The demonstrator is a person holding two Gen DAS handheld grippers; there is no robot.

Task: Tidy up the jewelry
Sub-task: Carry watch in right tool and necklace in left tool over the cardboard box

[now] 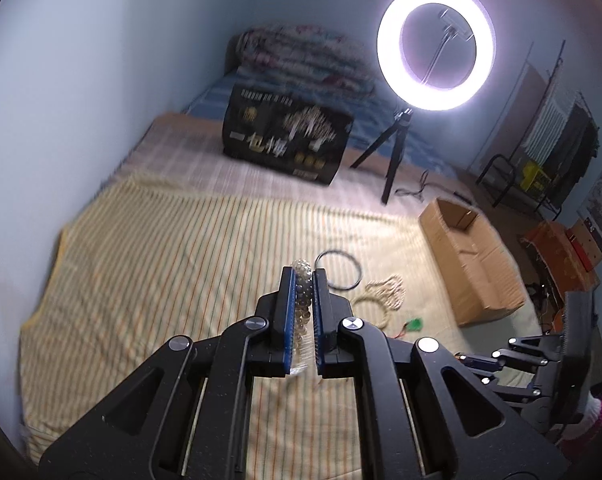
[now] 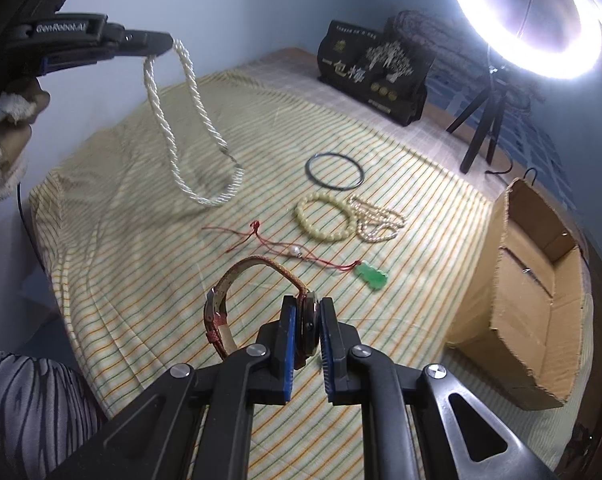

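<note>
Through the left wrist camera, my left gripper point(image 1: 303, 280) has its jaws closed narrow on a strand of pale round beads, the pearl necklace point(image 1: 302, 300), lifted above the striped sheet point(image 1: 161, 260) of the bed. Beyond it lie a dark bangle point(image 1: 338, 270) and a cream bead bracelet point(image 1: 371, 308), with an open cardboard box point(image 1: 473, 264) to the right. Through the right wrist camera, my right gripper point(image 2: 305, 320) has its jaws clamped on the case of a wristwatch point(image 2: 257, 304), its reddish strap looping up to the left. The left gripper point(image 2: 157, 46) appears upper left, the pearl necklace point(image 2: 193, 128) dangling from it in the air. On the sheet remain the dark bangle point(image 2: 333, 171), the bead bracelet point(image 2: 325, 216), a small pearl strand point(image 2: 379, 220), a red cord point(image 2: 261, 240) and a green pendant point(image 2: 372, 275). The cardboard box point(image 2: 533, 280) looks empty as far as I can see, so I judge sorting barely begun: two pieces lifted, five waiting.
</note>
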